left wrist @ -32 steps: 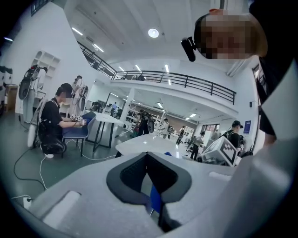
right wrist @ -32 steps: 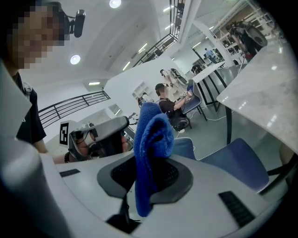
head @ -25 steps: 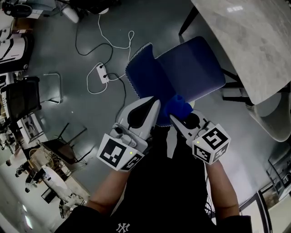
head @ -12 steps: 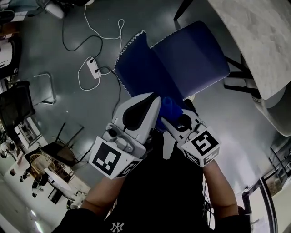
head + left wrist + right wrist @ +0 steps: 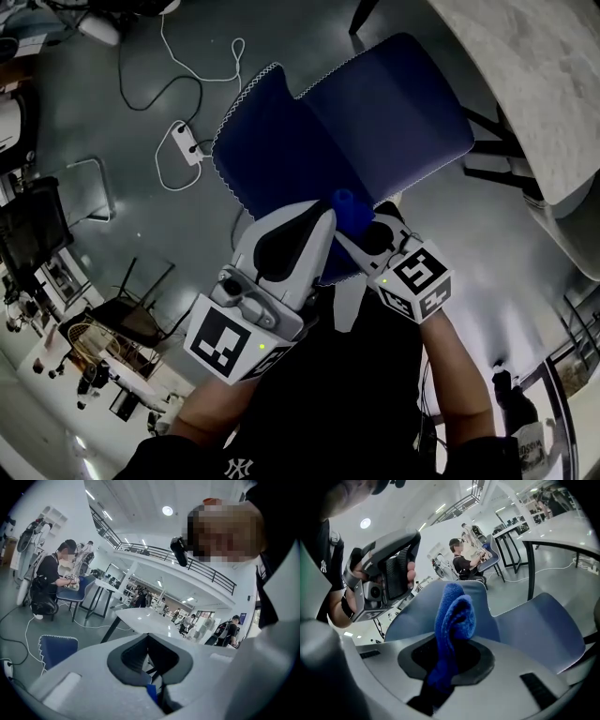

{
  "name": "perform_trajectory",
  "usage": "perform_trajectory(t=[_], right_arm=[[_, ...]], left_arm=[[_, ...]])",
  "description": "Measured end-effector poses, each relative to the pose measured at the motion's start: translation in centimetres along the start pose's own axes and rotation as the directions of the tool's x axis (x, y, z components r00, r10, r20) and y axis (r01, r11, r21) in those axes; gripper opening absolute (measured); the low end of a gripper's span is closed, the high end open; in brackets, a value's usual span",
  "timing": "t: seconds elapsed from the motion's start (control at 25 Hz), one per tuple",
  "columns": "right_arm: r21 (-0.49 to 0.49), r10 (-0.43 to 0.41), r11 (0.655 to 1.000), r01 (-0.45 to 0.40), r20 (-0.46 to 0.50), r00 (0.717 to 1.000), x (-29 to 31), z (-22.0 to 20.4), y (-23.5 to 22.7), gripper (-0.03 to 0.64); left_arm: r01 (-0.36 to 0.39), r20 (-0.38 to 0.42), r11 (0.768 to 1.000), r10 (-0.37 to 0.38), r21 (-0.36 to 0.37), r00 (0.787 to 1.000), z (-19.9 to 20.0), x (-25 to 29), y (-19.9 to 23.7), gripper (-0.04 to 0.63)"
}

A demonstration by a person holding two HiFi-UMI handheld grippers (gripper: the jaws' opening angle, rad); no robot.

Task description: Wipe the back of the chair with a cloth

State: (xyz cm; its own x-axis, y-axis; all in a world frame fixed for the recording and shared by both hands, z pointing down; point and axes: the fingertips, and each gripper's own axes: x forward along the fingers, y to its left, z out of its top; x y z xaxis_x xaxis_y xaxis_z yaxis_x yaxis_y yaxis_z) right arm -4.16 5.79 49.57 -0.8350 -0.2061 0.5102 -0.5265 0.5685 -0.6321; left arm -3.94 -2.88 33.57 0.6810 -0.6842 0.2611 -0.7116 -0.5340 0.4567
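The blue chair stands below me in the head view, its backrest (image 5: 267,141) to the left and its seat (image 5: 403,103) to the right. My right gripper (image 5: 361,230) is shut on a bunched blue cloth (image 5: 347,208), which sits against the chair's near edge. In the right gripper view the cloth (image 5: 454,613) sticks up from the gripper (image 5: 445,656), with the backrest (image 5: 412,616) and seat (image 5: 539,625) just behind. My left gripper (image 5: 322,217) lies beside it on the left, jaws together, holding nothing. It (image 5: 148,637) points up over the chair's corner (image 5: 56,648).
A pale marble-topped table (image 5: 534,75) stands at the upper right, close to the seat. A white power strip with cables (image 5: 183,141) lies on the grey floor left of the chair. Dark chair frames (image 5: 122,309) stand further left. A seated person (image 5: 51,581) is far off.
Both grippers have edged toward the chair together. The cloth now sits higher against the chair's near edge, and the left gripper stays alongside the right one.
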Motion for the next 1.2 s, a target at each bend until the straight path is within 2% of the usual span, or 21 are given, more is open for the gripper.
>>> perform_trajectory(t=[0.24, 0.44, 0.56, 0.68, 0.92, 1.08, 1.2], right_arm=[[0.02, 0.018, 1.0, -0.018, -0.007, 1.0, 0.6, -1.4, -2.1, 0.087], [0.027, 0.04, 0.999, -0.04, -0.024, 0.999, 1.2, -2.9, -4.3, 0.087], [0.034, 0.058, 0.998, -0.057, -0.03, 0.998, 1.4, -3.5, -5.1, 0.087], [0.05, 0.081, 0.996, -0.079, -0.038, 0.996, 1.5, -4.0, -5.6, 0.087], [0.14, 0.211, 0.97, -0.201, -0.062, 0.975, 2.1, -4.9, -7.1, 0.087], [0.231, 0.311, 0.928, -0.292, -0.052, 0.949, 2.4, -5.3, -7.5, 0.087], [0.242, 0.332, 0.92, -0.308, -0.065, 0.941, 2.6, -5.7, -8.4, 0.087]], left_arm=[[-0.013, -0.026, 1.0, 0.013, -0.009, 1.0, -1.6, 1.7, -0.2, 0.009], [-0.097, -0.069, 0.995, 0.097, 0.001, 0.993, -2.7, 3.5, 0.7, 0.009], [-0.08, -0.058, 0.996, 0.078, -0.025, 0.995, -2.4, 4.6, 0.2, 0.009], [-0.079, -0.067, 0.997, 0.078, -0.008, 0.995, -3.0, 6.0, 0.1, 0.009], [-0.092, -0.089, 0.995, 0.09, -0.023, 0.992, -4.6, 8.4, 0.8, 0.009], [-0.111, -0.098, 0.994, 0.108, -0.02, 0.989, -5.5, 9.2, 1.5, 0.009], [-0.125, -0.106, 0.992, 0.123, -0.019, 0.987, -6.0, 9.5, 2.0, 0.009]])
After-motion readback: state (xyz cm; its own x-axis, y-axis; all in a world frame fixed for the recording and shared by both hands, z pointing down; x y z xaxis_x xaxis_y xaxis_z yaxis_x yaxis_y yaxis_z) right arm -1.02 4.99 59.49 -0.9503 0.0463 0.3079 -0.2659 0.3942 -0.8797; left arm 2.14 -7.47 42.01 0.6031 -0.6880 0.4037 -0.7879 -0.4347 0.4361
